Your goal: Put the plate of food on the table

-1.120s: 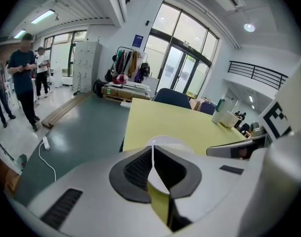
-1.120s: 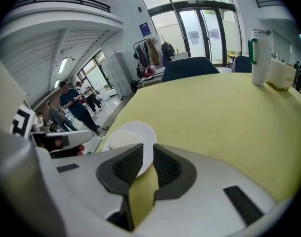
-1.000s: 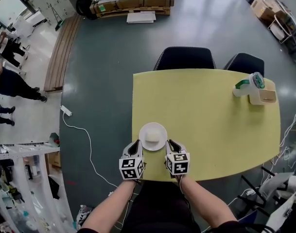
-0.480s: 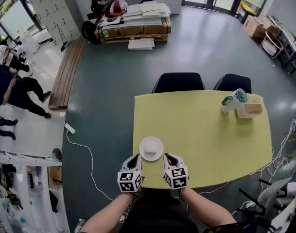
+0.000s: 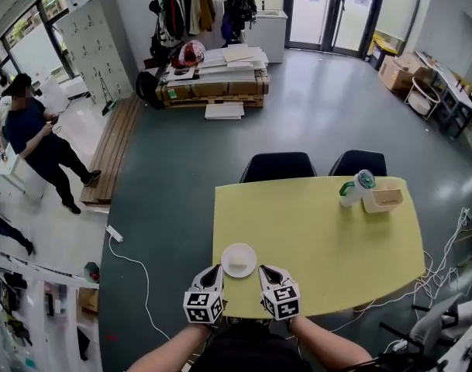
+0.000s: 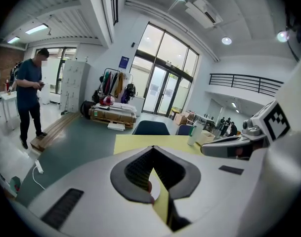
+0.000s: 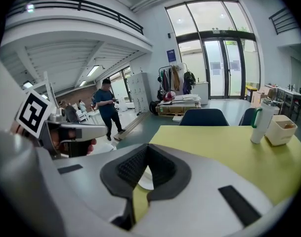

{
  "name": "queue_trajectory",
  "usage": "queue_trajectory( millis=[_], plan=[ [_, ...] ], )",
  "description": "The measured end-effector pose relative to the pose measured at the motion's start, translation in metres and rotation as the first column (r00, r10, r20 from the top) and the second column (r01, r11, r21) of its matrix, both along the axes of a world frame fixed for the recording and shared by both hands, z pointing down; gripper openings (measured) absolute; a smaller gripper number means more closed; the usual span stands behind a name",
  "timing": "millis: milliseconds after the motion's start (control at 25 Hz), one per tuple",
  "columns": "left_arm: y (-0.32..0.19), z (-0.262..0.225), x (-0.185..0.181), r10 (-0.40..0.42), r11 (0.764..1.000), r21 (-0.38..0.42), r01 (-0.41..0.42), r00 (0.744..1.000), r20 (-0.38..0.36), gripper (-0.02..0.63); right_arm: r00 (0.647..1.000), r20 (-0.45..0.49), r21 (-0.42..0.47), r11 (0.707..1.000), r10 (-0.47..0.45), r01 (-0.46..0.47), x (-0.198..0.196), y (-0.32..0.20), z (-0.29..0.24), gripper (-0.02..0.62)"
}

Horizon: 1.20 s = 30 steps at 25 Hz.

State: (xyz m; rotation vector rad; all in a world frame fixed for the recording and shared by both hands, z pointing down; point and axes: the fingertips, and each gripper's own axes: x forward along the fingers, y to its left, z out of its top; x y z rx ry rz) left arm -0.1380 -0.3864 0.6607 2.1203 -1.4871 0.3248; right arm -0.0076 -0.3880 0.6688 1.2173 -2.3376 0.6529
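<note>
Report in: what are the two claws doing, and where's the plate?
Left gripper shut, empty. Right gripper shut, empty. Plate of food resting on yellow table, near its front edge, just ahead of both. Nothing blocking it.

The plate (image 5: pixel 228 255) is white, the table (image 5: pixel 321 231) pale yellow.

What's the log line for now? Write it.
plate: on table | left hand-held gripper: shut, empty | right hand-held gripper: shut, empty
</note>
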Motion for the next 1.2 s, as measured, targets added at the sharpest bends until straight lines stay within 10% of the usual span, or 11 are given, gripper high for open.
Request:
queue_trajectory(
  millis=[1200],
  plan=[
    [-0.020,-0.125,0.006,0.045,0.986,0.160,-0.046,0.999,0.007,0.008,0.999,0.036,0.179,0.983,0.033,-0.039,0.028,-0.029,-0.139,0.012]
  ],
)
